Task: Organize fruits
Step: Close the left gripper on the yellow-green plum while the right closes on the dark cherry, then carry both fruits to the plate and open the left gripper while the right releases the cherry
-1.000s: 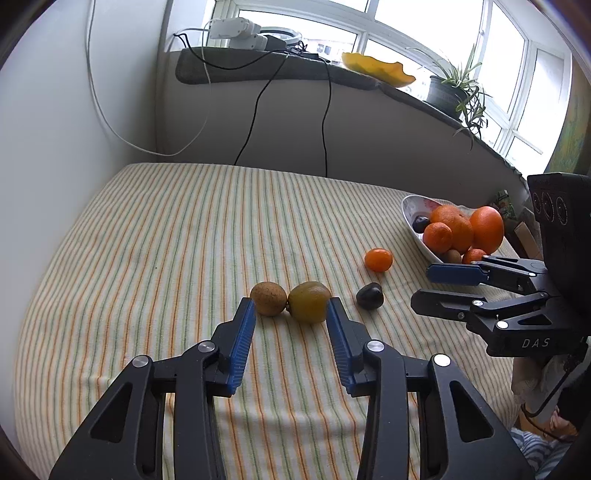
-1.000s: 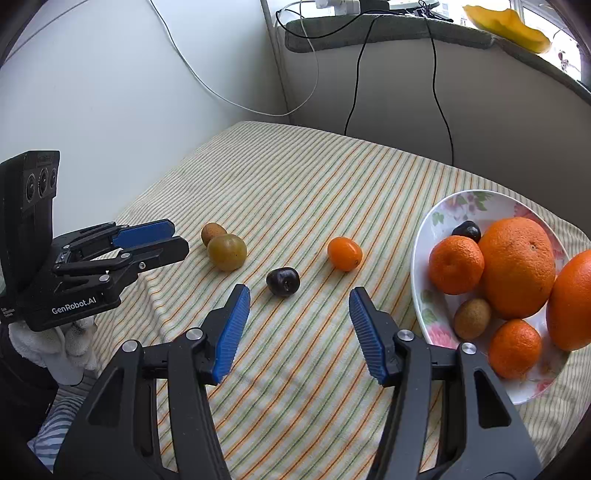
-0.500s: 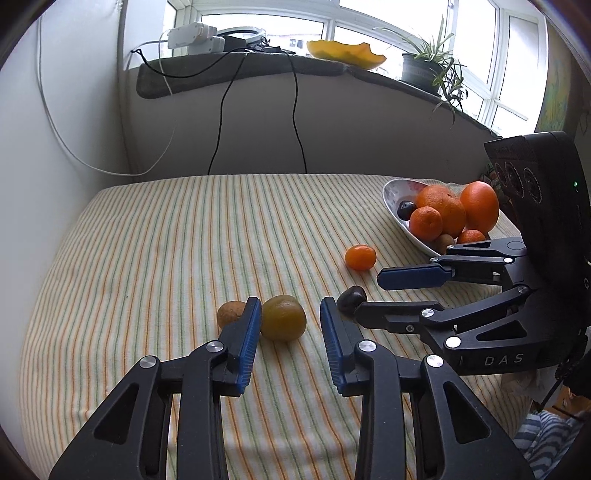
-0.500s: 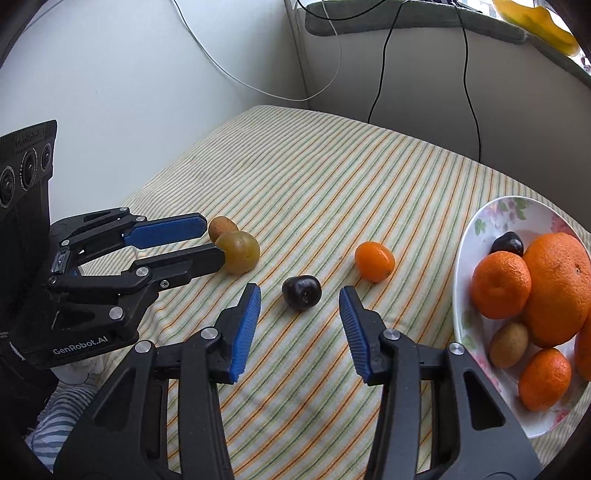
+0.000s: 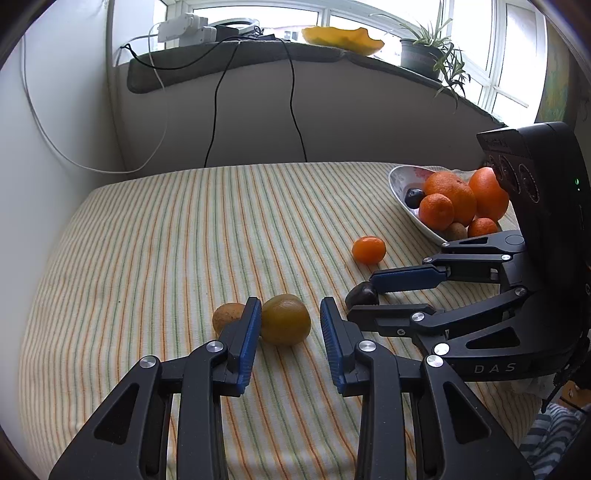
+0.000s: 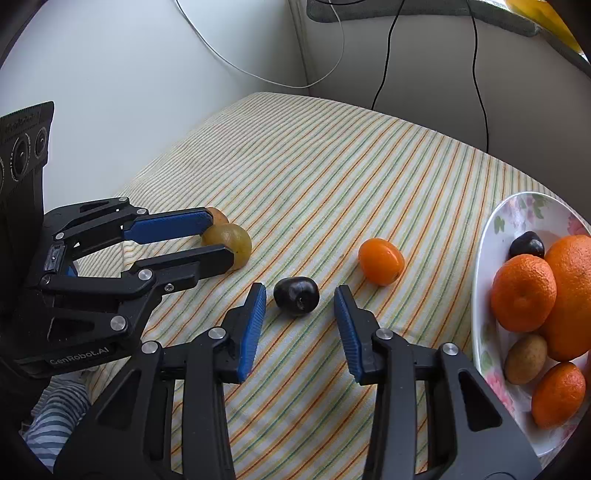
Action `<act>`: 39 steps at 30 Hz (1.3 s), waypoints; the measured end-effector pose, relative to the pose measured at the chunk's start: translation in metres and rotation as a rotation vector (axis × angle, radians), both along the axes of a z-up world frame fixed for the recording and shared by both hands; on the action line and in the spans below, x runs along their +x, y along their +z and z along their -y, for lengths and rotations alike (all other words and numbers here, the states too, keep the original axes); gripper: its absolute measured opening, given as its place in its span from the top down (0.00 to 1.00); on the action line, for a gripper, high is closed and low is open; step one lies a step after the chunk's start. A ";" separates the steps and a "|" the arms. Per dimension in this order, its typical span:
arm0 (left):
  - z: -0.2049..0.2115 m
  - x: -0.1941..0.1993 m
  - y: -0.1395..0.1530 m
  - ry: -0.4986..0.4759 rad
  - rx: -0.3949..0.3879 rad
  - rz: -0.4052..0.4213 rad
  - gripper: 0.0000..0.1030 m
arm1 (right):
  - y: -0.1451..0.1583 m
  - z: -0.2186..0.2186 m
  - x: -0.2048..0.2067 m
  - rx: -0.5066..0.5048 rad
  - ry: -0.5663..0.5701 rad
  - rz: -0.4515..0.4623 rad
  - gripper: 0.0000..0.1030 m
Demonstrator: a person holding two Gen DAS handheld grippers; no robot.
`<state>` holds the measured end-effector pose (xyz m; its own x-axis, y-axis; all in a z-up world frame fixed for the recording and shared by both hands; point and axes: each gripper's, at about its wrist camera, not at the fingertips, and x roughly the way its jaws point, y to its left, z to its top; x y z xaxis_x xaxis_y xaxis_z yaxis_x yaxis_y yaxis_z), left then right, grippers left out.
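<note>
On the striped cloth a yellow-green fruit (image 5: 284,319) lies between the fingers of my left gripper (image 5: 288,304). Its left pad touches the fruit, and a gap shows at the right pad. A brown kiwi (image 5: 227,315) sits just outside the left finger. My right gripper (image 6: 300,291) straddles a dark plum (image 6: 296,295); its jaws are closing, with gaps on both sides. A small orange (image 6: 381,261) lies beyond the plum. The floral bowl (image 6: 484,258) at the right holds oranges, mandarins, a kiwi and a plum.
Black and white cables hang down the wall behind the table. The sill above carries a power strip, a yellow dish (image 5: 341,35) and a potted plant (image 5: 424,55). A person's striped clothing (image 6: 55,417) shows past the table's near edge.
Both grippers have come forward and down to the fruit. The right jaws narrowed around the plum, the left jaws narrowed a little around the yellow-green fruit.
</note>
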<state>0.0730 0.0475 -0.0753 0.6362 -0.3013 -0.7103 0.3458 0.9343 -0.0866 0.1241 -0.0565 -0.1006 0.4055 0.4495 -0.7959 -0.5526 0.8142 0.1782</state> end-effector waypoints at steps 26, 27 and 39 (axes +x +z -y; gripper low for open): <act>0.006 -0.005 0.001 -0.021 0.033 0.048 0.78 | 0.015 0.019 -0.008 0.066 -0.042 0.006 0.75; 0.006 -0.006 0.002 -0.023 0.028 0.049 0.78 | 0.017 0.021 -0.010 0.070 -0.043 0.009 0.75; 0.021 -0.007 0.018 -0.053 -0.029 0.073 0.78 | 0.041 0.070 -0.035 0.122 -0.116 0.054 0.75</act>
